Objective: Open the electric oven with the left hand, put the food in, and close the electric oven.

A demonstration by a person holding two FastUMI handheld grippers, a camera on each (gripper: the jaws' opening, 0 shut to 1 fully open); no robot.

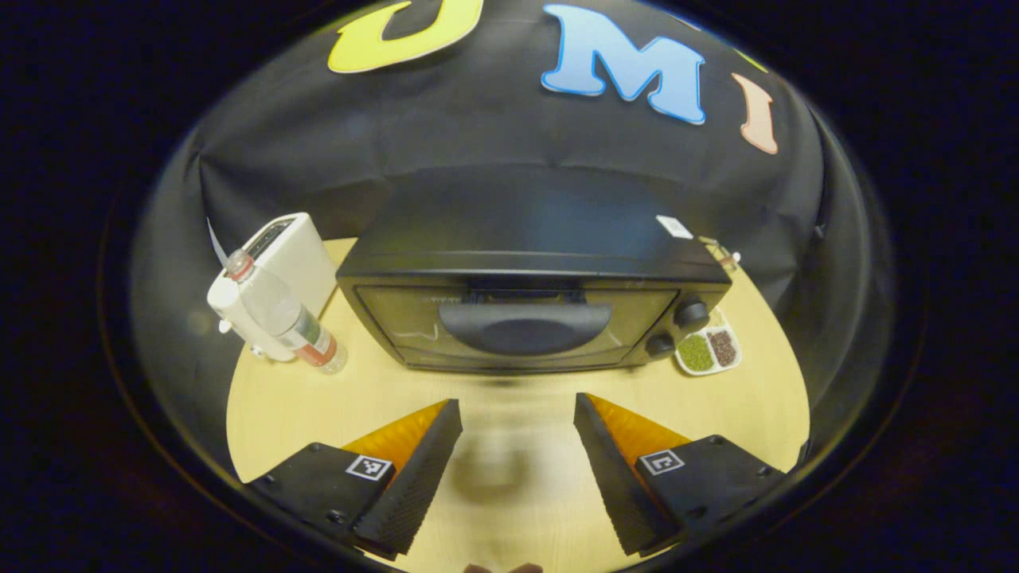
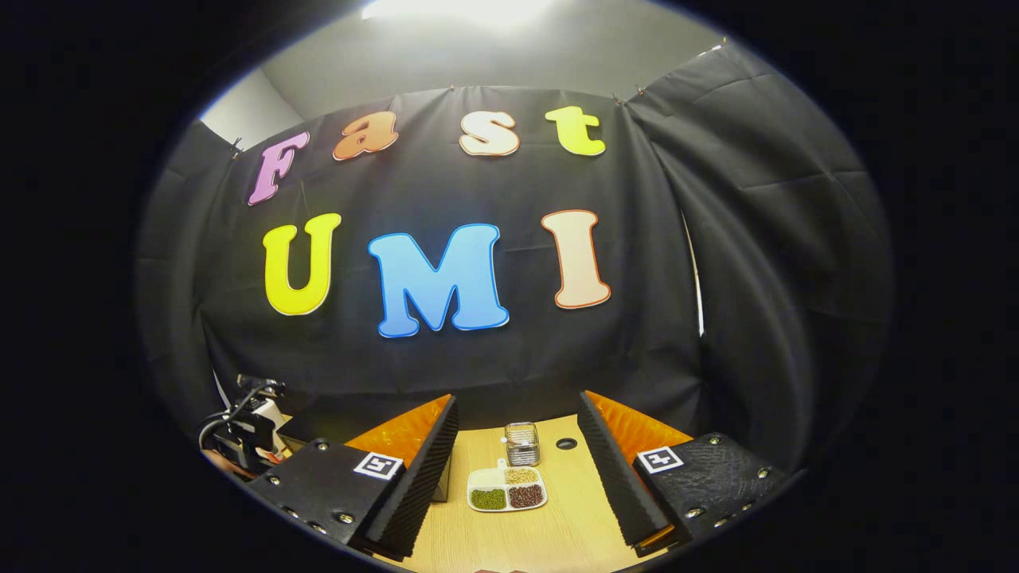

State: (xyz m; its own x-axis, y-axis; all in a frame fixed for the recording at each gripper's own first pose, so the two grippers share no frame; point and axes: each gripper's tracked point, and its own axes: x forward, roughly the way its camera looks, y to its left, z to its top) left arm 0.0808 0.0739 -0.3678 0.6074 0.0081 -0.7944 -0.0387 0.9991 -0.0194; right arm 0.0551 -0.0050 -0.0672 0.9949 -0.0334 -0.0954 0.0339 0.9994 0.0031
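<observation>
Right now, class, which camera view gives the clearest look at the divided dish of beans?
The right gripper view: the divided dish lies whole between the open fingers, all compartments visible. The left gripper view shows the dish small, beside the oven, its far part hidden by the oven's corner.

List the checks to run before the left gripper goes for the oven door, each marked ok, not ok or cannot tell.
1. Oven door shut, handle facing the left gripper: ok.
2. Left jaws open, nothing between them: ok.
3. Table bare between gripper and door: ok.
4. Bottle stands clear of the door: ok.
5. Right gripper open, holding no food: ok.
6. Dish of food within reach: cannot tell.
</observation>
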